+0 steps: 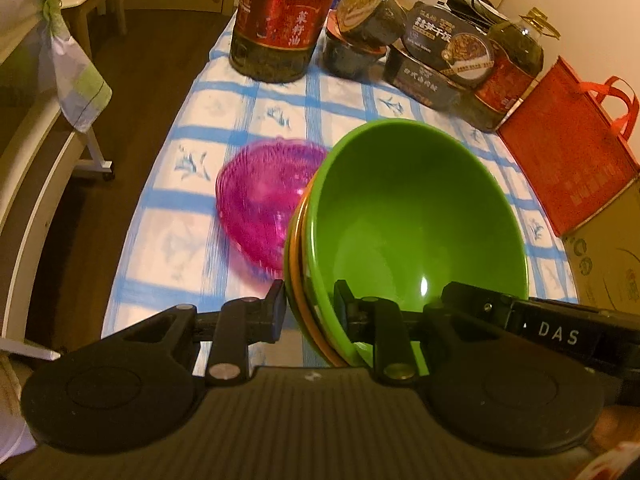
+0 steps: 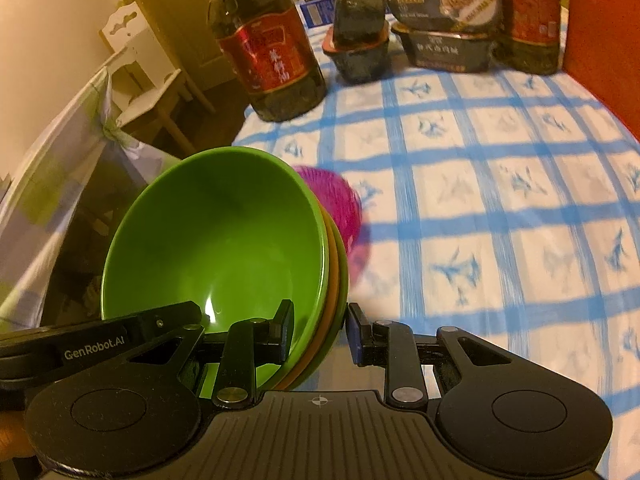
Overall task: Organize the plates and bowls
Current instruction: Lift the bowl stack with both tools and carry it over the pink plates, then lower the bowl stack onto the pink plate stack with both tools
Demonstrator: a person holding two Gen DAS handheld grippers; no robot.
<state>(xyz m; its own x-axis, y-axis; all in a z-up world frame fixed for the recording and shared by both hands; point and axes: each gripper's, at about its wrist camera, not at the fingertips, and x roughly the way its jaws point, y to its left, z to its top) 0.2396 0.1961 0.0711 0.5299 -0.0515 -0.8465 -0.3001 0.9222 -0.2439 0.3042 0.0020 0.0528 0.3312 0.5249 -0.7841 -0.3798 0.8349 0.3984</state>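
A stack of nested bowls, green [image 1: 412, 216] on top with an orange one under it, is held tilted above the blue-checked tablecloth [image 1: 248, 116]. My left gripper [image 1: 310, 310] is shut on the stack's left rim. My right gripper [image 2: 320, 332] is shut on the right rim of the same stack [image 2: 216, 236]. A pink translucent bowl [image 1: 260, 204] lies on the cloth behind the stack; it also shows in the right wrist view [image 2: 340, 204], partly hidden by the stack.
Two big oil bottles [image 1: 280, 20] [image 1: 508, 72], stacked dark food boxes [image 1: 440, 56] and a red bag [image 1: 568, 160] stand at the table's far end and right side. A cardboard box [image 1: 612, 264] is at right. A chair [image 2: 140, 76] stands left of the table.
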